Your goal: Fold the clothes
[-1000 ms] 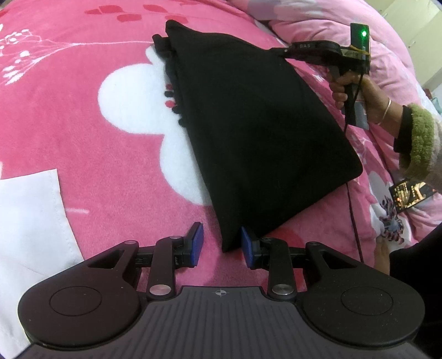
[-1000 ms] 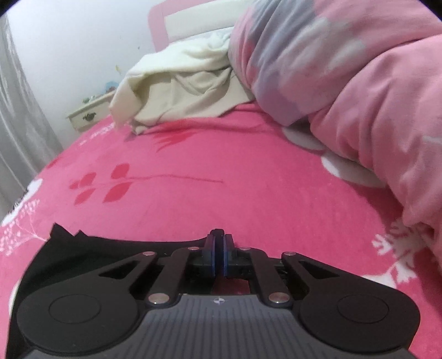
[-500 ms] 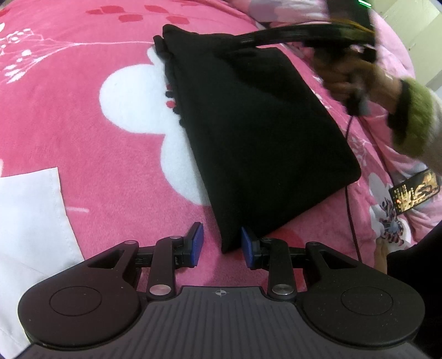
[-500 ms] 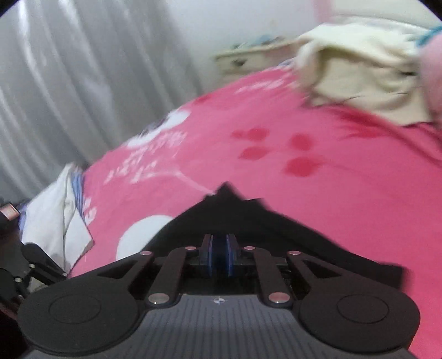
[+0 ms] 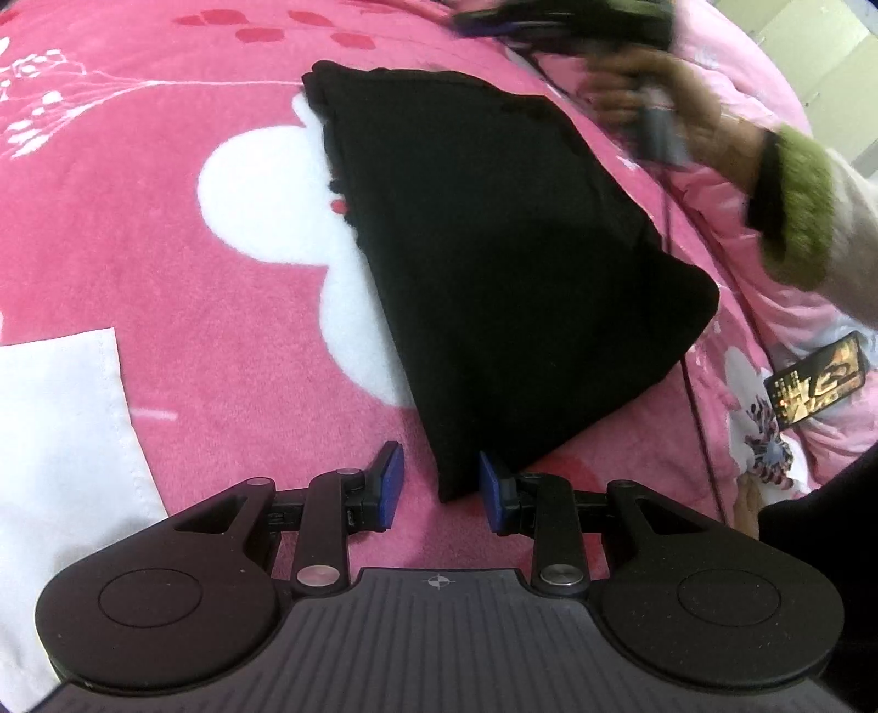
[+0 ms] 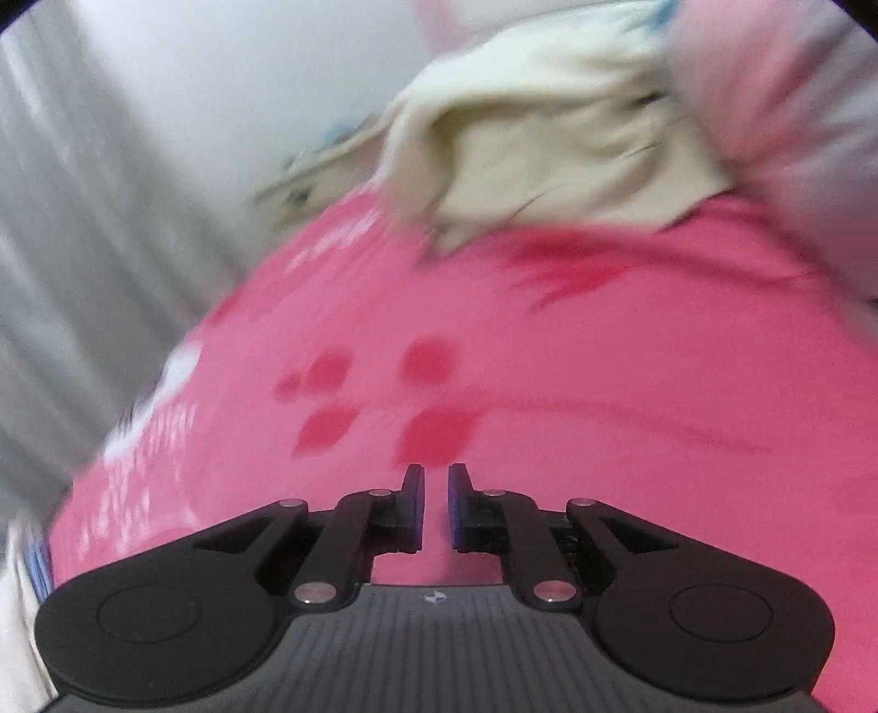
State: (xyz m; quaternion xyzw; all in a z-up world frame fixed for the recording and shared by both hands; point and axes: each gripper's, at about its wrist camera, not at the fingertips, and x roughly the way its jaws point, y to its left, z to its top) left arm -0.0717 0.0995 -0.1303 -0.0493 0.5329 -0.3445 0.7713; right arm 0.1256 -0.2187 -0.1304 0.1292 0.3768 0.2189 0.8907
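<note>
near the left hand-held gripper, jaws partly apart and gripping nothing, lies the near corner of a folded black garment on the pink bed. its long side runs away, leaning left. beyond, the right hand-held gripper hangs empty, barely apart. folding looks finished; next, probably setting it aside.

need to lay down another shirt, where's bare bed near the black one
Free: the pink blanket between the black garment and the white cloth, and beyond its far edge. Crowded: its other side, with the right gripper, cable and phone.
</note>
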